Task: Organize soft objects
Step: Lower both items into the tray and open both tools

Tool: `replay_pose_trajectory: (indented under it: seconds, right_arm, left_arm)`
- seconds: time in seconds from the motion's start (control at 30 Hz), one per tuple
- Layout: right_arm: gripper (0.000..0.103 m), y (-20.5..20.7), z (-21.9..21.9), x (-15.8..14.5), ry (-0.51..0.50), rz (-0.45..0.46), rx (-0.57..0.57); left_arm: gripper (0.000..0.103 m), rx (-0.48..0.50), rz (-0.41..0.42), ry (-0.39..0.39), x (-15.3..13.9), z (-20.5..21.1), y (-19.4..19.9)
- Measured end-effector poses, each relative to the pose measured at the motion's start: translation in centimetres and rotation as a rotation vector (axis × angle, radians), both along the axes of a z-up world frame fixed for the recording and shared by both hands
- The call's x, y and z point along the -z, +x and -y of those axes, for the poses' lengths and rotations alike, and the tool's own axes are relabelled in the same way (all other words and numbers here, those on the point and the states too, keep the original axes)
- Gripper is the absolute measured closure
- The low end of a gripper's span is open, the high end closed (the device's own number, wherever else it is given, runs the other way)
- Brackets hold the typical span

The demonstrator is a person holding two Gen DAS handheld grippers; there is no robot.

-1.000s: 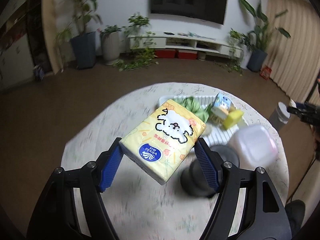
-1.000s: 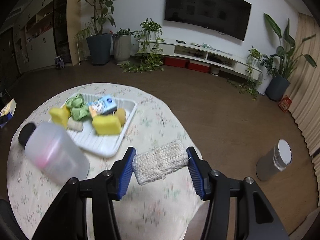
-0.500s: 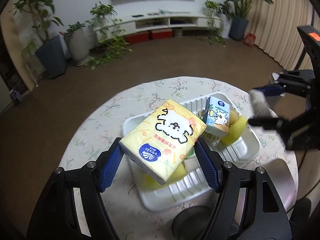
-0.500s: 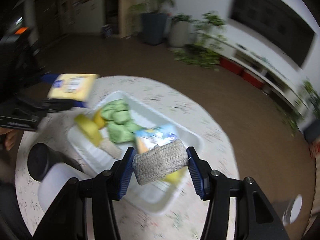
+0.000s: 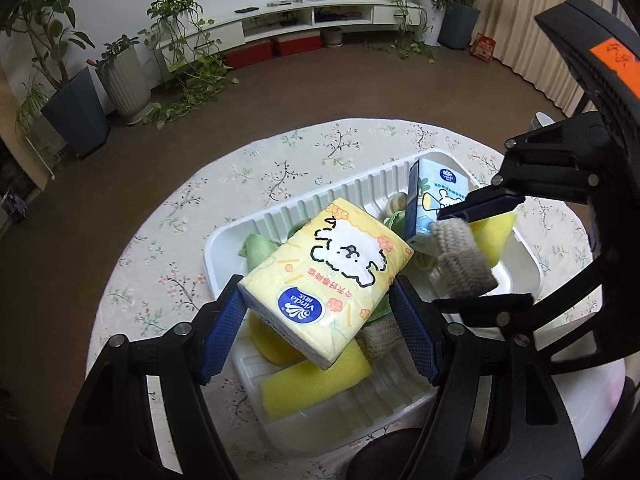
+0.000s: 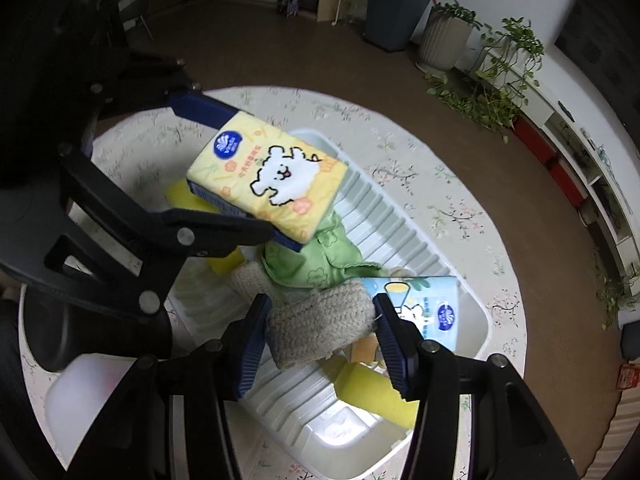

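My left gripper (image 5: 320,320) is shut on a yellow tissue pack (image 5: 326,276) with a white dog drawing, held tilted above the white ribbed tray (image 5: 304,208). My right gripper (image 6: 320,336) is shut on a beige knitted pad (image 6: 320,326), also over the tray. In the tray lie yellow sponges (image 5: 316,380), a green cloth (image 6: 316,258), a blue tissue pack (image 6: 424,308) and another knitted piece (image 5: 380,338). In the left wrist view the right gripper (image 5: 472,256) holds the knitted pad (image 5: 462,260) at the tray's right side. The right wrist view shows the yellow pack (image 6: 268,180) in the left gripper (image 6: 224,160).
The tray stands on a round table with a floral cloth (image 5: 168,248). A translucent plastic jug (image 6: 92,396) with a dark cap (image 5: 396,456) lies near the table's front edge. Potted plants and a TV bench stand across the brown floor.
Both grippers have swung in over the tray and sunk toward it, each still holding its object. The two grippers now face each other closely above the tray.
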State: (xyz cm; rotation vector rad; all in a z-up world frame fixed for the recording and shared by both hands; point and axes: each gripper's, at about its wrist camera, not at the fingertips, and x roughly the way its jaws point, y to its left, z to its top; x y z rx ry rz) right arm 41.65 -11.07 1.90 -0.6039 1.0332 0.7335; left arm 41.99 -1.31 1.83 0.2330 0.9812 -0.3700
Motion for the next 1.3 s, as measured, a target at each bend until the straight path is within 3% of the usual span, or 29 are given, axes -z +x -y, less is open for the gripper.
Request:
replay_pose_trajectory:
  seconds: [0.63, 0.87, 0.97, 1.3]
  right_arm:
    - [0.047, 0.9, -1.7, 1.8, -0.05, -0.014, -0.005]
    - [0.043, 0.9, -1.4, 1.6, -0.042, -0.008, 0.01]
    - [0.041, 0.9, -1.3, 1.5, -0.036, -0.005, 0.018]
    - [0.037, 1.1, -0.3, 0.6, -0.004, 0.011, 0.057]
  left_arm:
    - [0.028, -0.024, -0.029, 0.015, 0.7, -0.1, 0.8]
    - [0.024, -0.038, -0.025, 0.004, 0.6, -0.4, 0.9]
    - [0.017, -0.039, -0.023, -0.005, 0.5, -0.5, 0.9]
    - [0.016, -0.066, 0.003, -0.041, -0.5, -1.2, 0.4]
